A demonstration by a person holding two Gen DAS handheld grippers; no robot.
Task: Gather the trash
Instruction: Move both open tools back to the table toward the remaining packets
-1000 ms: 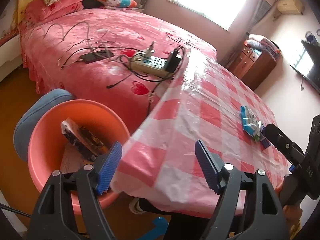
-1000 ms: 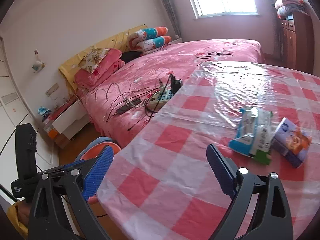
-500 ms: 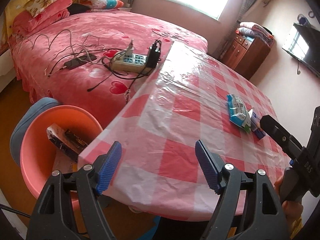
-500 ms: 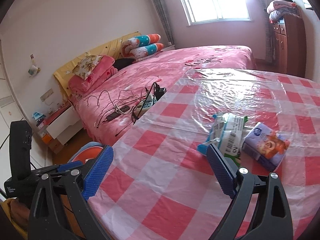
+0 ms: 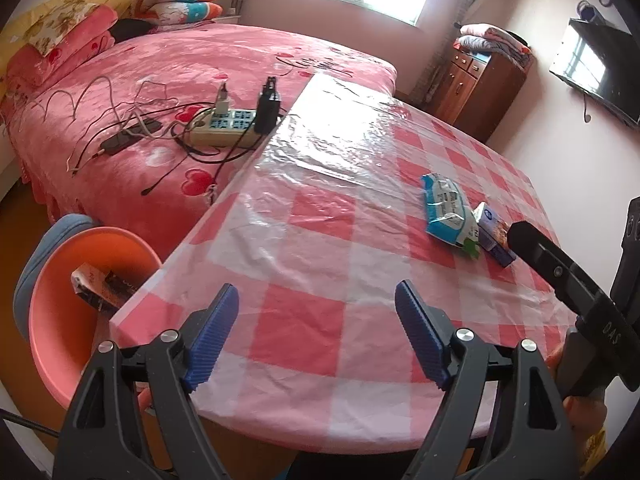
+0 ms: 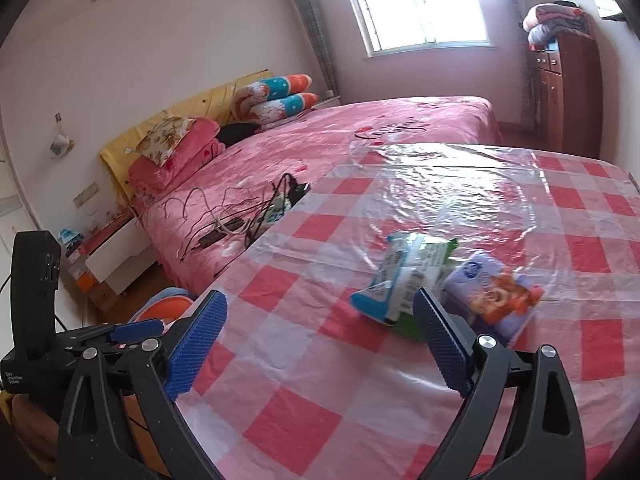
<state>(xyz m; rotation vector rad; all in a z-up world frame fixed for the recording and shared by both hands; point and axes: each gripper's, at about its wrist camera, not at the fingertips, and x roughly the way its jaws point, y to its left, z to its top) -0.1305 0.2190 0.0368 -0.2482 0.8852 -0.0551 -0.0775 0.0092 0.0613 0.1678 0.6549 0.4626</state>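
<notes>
Ahead of the right gripper, on the checked desk, lie a blue wrapper and, touching it on the right, a purple packet; the fingers stand wide apart with nothing between them, the right one just in front of the wrapper. The left gripper has just been opening, empty, over the desk's near edge. Left of its fingers sits an orange basin holding a dark box.

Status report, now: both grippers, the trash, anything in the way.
Left gripper open, empty, jaws just widened. Right gripper open, empty. Blue wrapper and purple packet on table. Nothing blocking.
</notes>
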